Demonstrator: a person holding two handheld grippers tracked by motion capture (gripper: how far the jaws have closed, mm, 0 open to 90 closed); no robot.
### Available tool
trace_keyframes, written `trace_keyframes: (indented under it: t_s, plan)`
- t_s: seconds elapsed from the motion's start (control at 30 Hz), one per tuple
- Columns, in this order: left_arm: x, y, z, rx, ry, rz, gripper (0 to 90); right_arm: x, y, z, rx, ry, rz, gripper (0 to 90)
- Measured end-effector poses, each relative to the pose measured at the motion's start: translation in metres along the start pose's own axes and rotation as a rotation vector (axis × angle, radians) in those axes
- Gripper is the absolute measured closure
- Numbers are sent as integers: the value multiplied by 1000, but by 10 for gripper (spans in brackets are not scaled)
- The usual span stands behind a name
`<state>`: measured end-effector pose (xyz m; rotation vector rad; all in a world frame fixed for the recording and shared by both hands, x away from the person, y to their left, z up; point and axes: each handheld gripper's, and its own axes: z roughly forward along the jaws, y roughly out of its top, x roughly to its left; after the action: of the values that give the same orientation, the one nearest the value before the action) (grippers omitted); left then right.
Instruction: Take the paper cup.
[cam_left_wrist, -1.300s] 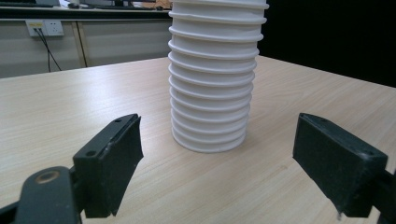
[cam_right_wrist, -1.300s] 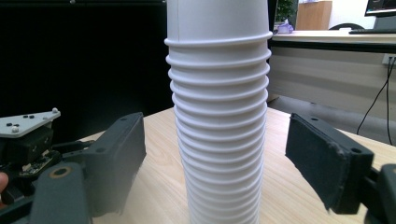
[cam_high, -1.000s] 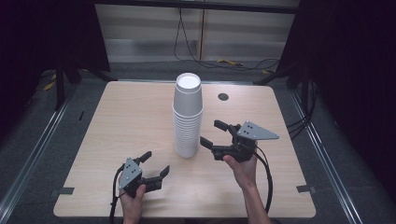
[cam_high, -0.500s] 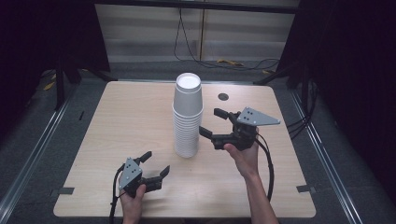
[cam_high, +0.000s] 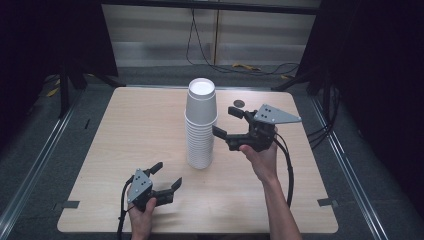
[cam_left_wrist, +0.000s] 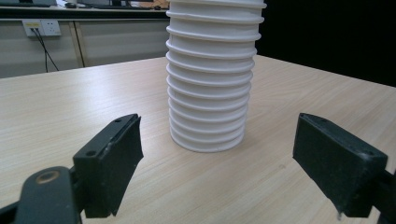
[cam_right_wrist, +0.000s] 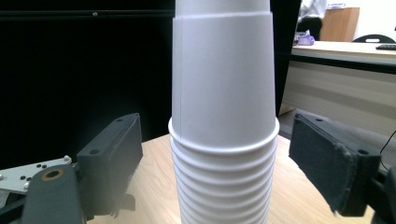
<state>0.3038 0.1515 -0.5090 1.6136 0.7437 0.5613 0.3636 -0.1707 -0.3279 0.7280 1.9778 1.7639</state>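
- High view shows a tall stack of white paper cups (cam_high: 201, 125) standing near the middle of the wooden table (cam_high: 125, 135), mouths down and bottoms up, its long axis vertical.
- The right gripper (cam_high: 227, 125) is held up level with the upper part of the stack, just to its right. Its jaws are spread wide, one toward the far side and one toward the near side, not touching the cups.
- Right gripper view looks straight at the top cup (cam_right_wrist: 223, 70), which shows its smooth side wall above its rolled rim; the packed rims of the lower cups sit under it. The cup lies between the two open pads, apart from both.
- The left gripper (cam_high: 167, 175) rests low at the near left of the table, well apart from the stack, jaws also spread with nothing between them. Left gripper view faces the base of the stack across bare wood.
- The cups are probably very light and thin-walled, so a hard squeeze would likely dent the wall, and the smooth paper may slip.
- A sensible hold seems to be the top cup's side wall just above its rim, where it is stiffest, then a straight upward lift along the axis.
- Nested cups may cling; the stack could tip or rise unless its base is steadied.
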Motion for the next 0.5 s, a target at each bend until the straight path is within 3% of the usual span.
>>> trace_keyframes:
  t_s: [0.2,0.5]
  plan:
    - [-1,0,1,4,-12,-3,160,-4,12,5,20,32,-21,159]
    - [-1,0,1,4,-10,-2,157,-6,26,16,20,41,-34,141]
